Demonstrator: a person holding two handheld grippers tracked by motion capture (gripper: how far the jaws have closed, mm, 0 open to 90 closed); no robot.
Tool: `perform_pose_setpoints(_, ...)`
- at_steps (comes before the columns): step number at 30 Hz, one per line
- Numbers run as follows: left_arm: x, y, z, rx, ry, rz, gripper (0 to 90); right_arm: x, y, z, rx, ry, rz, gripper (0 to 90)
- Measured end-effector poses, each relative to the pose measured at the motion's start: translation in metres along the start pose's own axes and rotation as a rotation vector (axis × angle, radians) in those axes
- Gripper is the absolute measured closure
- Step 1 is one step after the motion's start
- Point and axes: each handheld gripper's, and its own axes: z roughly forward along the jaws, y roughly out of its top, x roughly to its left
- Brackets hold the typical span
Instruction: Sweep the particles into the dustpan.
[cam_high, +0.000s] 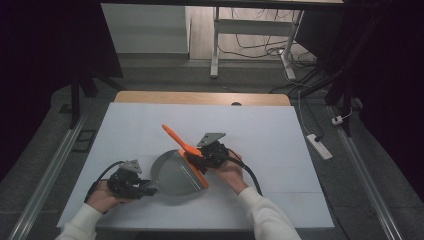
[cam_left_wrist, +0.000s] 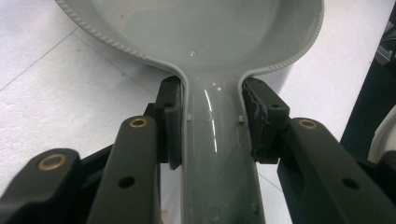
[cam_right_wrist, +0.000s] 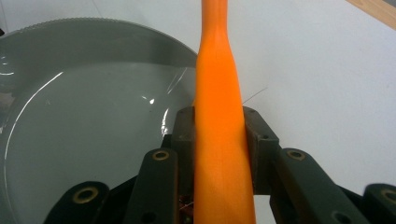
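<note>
**me:** Grey dustpan (cam_high: 175, 175) sits on the white table (cam_high: 280, 140), toward the near edge and roughly mid-width. Everything else I'm placing off that pan.

**other op:** What's gripping it?

**me:** My left gripper (cam_high: 150, 187) is at the pan's left end, jaws narrowed tight onto the grey handle (cam_left_wrist: 217, 154); in the left gripper view both pads (cam_left_wrist: 173, 123) press its sides.

**other op:** And the orange thing?

**me:** Orange brush (cam_high: 187, 150), lying along the pan's right edge, its handle (cam_right_wrist: 219, 116) poking up and away past the far rim. My right gripper (cam_high: 209, 156) is clamped on that handle, just beside the pan's right side. Bristles, can't tell from here.

**other op:** Table?

**me:** Wooden strip (cam_high: 200, 98) along the far edge.
</note>
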Motion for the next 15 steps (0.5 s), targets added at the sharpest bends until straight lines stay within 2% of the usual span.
perform_pose_setpoints(6, 0.0, 0.0, 0.0, 0.001, -0.001, 0.0, 61.6, 0.003, 0.002, -0.002, -0.017, 0.023, 0.006, 70.2)
perform_pose_setpoints(10, 0.0, 0.0, 0.0, 0.001, -0.002, 0.0, 61.6, 0.008, 0.005, -0.001, -0.019, 0.032, -0.007, 70.2)
perform_pose_setpoints(15, 0.0, 0.0, 0.0, 0.002, -0.002, 0.001, 61.6, 0.014, 0.007, -0.001, -0.028, 0.074, -0.007, 70.2)
